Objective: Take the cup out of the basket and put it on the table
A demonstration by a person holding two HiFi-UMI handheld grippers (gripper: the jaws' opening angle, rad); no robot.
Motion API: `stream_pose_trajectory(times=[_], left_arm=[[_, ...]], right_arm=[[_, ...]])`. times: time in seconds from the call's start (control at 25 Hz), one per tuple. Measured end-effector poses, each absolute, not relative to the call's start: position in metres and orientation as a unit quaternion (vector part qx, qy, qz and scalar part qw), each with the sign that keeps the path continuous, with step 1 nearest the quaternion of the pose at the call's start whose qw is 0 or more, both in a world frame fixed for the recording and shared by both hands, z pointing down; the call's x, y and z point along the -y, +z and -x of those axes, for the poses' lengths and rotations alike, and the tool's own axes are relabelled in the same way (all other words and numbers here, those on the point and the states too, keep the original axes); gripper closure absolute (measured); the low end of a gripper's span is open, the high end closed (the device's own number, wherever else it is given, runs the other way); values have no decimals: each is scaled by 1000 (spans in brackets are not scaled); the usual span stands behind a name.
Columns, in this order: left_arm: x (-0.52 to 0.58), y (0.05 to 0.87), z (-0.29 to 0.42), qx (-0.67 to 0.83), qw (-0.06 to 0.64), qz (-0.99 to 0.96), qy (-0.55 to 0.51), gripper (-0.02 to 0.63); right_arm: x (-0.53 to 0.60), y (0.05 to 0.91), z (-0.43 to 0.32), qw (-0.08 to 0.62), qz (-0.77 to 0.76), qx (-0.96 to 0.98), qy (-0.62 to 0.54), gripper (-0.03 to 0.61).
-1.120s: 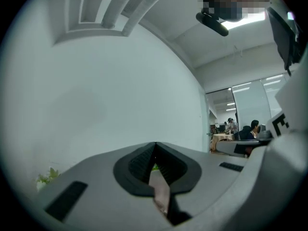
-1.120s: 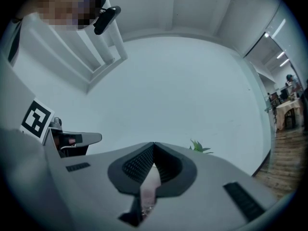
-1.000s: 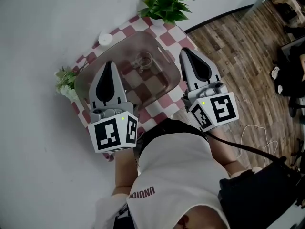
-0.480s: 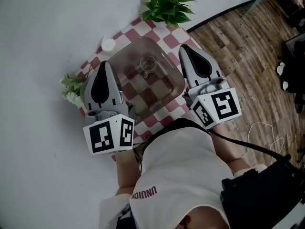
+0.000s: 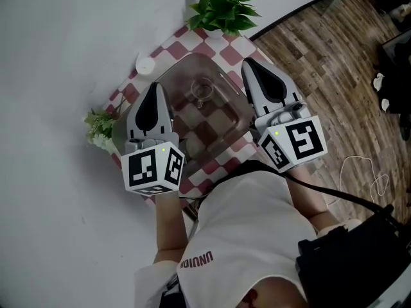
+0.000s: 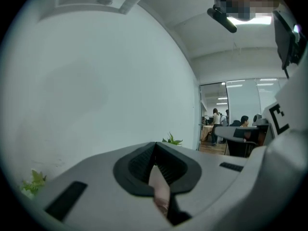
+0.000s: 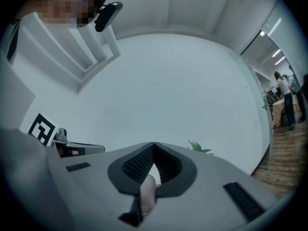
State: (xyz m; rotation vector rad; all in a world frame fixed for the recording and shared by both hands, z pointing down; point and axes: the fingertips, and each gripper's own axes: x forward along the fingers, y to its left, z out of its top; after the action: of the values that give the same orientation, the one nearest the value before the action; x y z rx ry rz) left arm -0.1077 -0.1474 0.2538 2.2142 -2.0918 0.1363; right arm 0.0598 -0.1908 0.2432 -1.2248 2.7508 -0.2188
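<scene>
The small clear glass cup (image 5: 201, 92) stands upright inside the smoky translucent plastic basket (image 5: 225, 117), toward the basket's upper part in the head view. It has not been lifted out, so the task looks to be at its very start. The basket sits on the red-and-white checked surface (image 5: 234, 43), which leaves bare cloth around it where the cup could later be set down.

The left tongs (image 5: 155, 88) hang over the basket's left side, to the left of the cup and a little lower in the frame. They are apart from the cup. The right tongs (image 5: 249, 68) are at the basket's right edge, to the right of the cup and slightly higher. The cup therefore lies between the two tools, near both and touched by neither.

Each gripper view shows its dark ribbed pads meeting at the tip with nothing between them. Both the left tongs (image 6: 155, 146) and the right tongs (image 7: 154, 146) are closed and empty. They point roughly level toward the pale wall, so neither yet aims down at the cup. Whichever one takes it would probably need to part its jaws and tip downward first.
</scene>
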Motion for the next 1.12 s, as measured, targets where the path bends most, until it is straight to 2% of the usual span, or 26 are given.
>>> stream_pose_trajectory(times=[1.12], left_arm=[[191, 368, 101, 619, 127, -767, 109, 600]], right_arm=[[200, 255, -53, 42, 413, -906, -79, 561]])
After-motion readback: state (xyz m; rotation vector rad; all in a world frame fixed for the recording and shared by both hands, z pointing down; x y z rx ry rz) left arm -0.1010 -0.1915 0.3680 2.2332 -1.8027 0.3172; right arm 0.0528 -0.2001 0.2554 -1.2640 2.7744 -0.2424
